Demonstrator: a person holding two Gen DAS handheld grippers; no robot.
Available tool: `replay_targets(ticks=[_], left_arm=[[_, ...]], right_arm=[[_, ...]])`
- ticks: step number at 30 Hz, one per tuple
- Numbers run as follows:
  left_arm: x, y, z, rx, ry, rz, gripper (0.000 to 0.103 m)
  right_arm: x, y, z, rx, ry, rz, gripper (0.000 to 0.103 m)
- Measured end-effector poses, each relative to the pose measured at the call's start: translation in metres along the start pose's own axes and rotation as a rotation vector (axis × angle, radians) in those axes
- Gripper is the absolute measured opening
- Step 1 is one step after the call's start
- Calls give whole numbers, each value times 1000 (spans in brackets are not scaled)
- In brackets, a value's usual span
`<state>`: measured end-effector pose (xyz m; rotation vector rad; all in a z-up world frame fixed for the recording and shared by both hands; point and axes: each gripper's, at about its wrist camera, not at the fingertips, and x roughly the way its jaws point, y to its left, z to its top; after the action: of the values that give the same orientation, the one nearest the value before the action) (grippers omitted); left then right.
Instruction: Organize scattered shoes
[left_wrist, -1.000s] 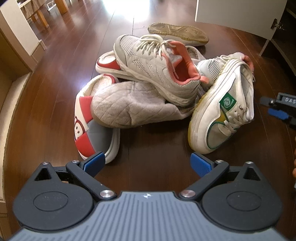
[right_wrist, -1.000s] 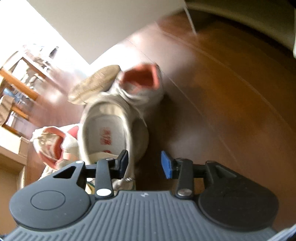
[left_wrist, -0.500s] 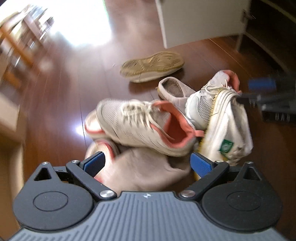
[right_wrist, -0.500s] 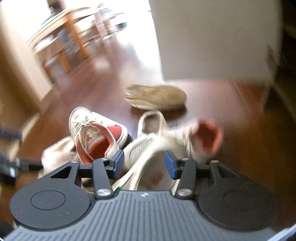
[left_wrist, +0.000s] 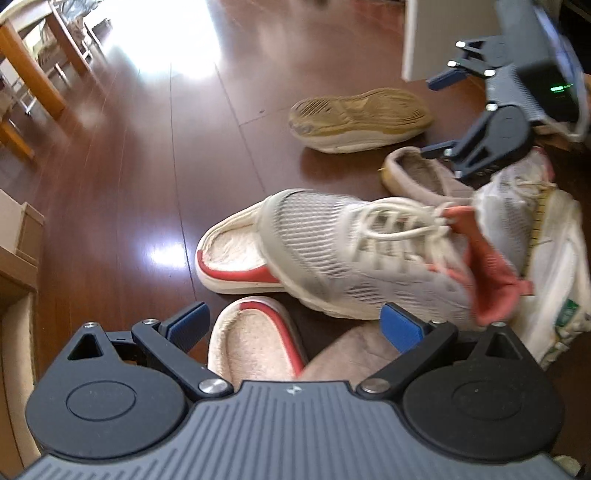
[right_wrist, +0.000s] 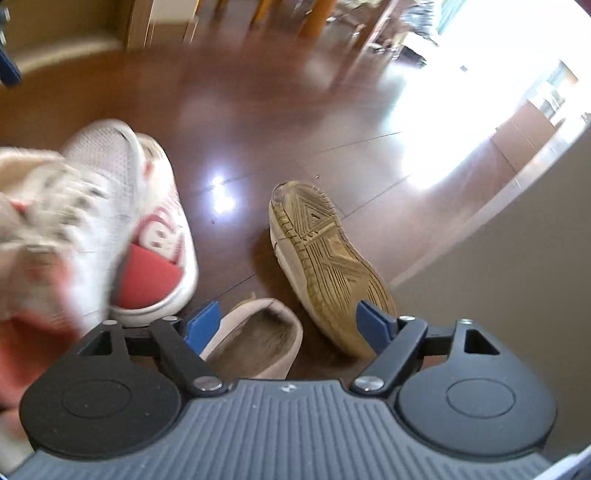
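A pile of shoes lies on the dark wood floor. A grey mesh sneaker with a coral lining (left_wrist: 369, 258) lies on top of two red-and-white slippers (left_wrist: 236, 258). A white sneaker with a green patch (left_wrist: 557, 280) lies at the right. A sneaker turned sole-up (left_wrist: 360, 120) lies apart at the back; it also shows in the right wrist view (right_wrist: 328, 266). My left gripper (left_wrist: 291, 325) is open, low over the near slipper (left_wrist: 255, 343). My right gripper (right_wrist: 290, 325) is open above a beige slipper (right_wrist: 258, 343); it also shows in the left wrist view (left_wrist: 436, 114).
A white cabinet door (left_wrist: 447, 37) stands at the back right, also seen in the right wrist view (right_wrist: 517, 258). Wooden furniture legs (left_wrist: 44, 74) stand at the back left. A light wood shelf edge (left_wrist: 18, 240) runs along the left.
Both grippers have moved forward over the pile. The right gripper has opened wider and swung toward the beige slipper and the upturned sneaker.
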<state>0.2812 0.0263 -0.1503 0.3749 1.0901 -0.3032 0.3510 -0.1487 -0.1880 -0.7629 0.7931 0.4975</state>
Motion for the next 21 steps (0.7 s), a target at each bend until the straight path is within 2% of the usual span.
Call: replay_targets(ticks=[6,12,15,17,21], left_arm=[[21,21,-5,-28,16,-3,100],[38,33,-12,-53,34,-8,100],[46,39,-16,-65,44,-11,100],[49,40,-18,-68,52,-9,100],[51,40,-23,-68,67,-2,100]], right_arm=[[68,-10,22,-77,-23,7,98],[130,-22,27,-140,37,-26,100],[151,-21,26,-148,77,-3,100],[163,-16,22,-171,111,-2,89],[161,-13,16,-159,80,-4,79]])
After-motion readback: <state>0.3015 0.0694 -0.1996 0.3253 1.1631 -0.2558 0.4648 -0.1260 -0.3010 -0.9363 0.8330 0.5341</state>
